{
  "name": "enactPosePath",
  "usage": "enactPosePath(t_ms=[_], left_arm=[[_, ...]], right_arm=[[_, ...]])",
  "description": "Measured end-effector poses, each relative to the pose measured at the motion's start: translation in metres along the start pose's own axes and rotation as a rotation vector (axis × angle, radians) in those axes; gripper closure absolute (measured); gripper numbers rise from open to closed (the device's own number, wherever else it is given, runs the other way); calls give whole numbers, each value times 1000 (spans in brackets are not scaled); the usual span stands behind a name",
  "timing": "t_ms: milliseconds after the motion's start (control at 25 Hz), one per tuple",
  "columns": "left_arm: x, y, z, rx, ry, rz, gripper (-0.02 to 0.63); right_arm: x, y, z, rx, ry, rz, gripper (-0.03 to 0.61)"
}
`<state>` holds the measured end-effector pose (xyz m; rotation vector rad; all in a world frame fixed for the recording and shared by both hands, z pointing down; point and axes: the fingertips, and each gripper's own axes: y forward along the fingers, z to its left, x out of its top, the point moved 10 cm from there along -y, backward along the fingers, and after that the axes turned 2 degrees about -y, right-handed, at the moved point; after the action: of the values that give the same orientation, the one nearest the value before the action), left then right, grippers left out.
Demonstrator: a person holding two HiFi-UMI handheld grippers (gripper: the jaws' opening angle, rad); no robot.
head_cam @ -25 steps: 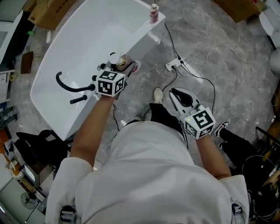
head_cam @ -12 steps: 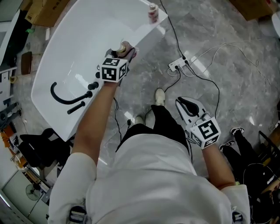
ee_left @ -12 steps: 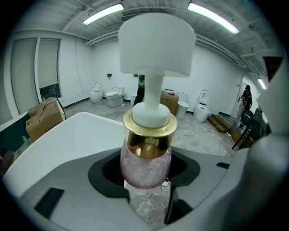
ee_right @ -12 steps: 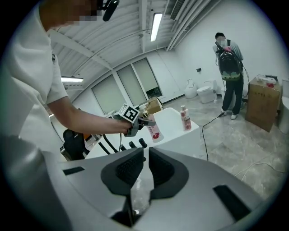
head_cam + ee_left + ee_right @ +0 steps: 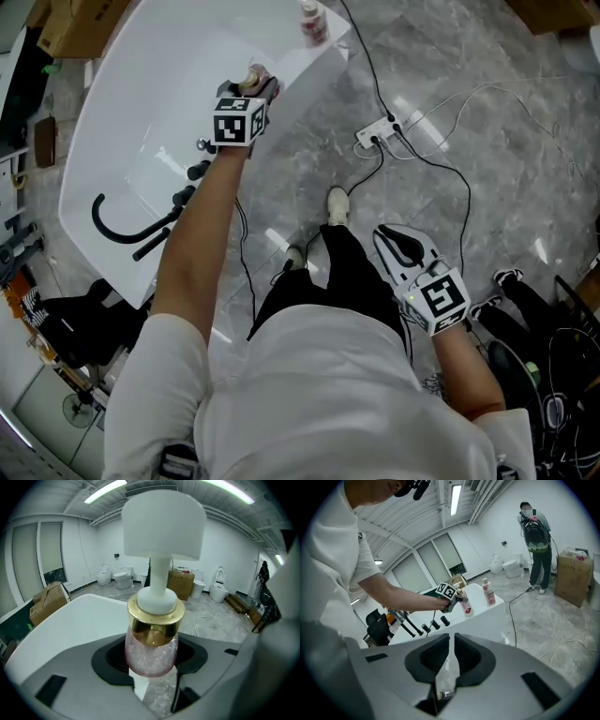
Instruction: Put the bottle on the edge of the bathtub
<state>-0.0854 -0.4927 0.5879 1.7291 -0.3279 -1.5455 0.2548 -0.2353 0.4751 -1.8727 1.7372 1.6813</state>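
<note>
The pink pump bottle (image 5: 150,651) is gripped in the left tongs (image 5: 255,86) — jaws set wide on its body — at the right rim of the bathtub (image 5: 122,117). A second bottle (image 5: 310,22) is seen on the far corner. The right tongs (image 5: 451,660) are closed, empty.

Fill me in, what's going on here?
A person with a gripper in each hand stands beside a white bathtub. The left gripper grips a pink pump bottle at the tub's rim; I can't tell whether it has touched down. A second bottle stands on the tub's far corner. The right gripper hangs empty and shut over the floor.
</note>
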Motion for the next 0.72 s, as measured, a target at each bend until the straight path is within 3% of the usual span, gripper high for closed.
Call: enactPosePath(t_ms=[240, 720], left_arm=[[-1, 26, 10, 8, 23, -5, 385], [0, 30, 13, 2, 43, -48, 379]], right_arm=[[-9, -2, -15, -19, 41, 25, 534], [-9, 8, -28, -14, 57, 27, 534]])
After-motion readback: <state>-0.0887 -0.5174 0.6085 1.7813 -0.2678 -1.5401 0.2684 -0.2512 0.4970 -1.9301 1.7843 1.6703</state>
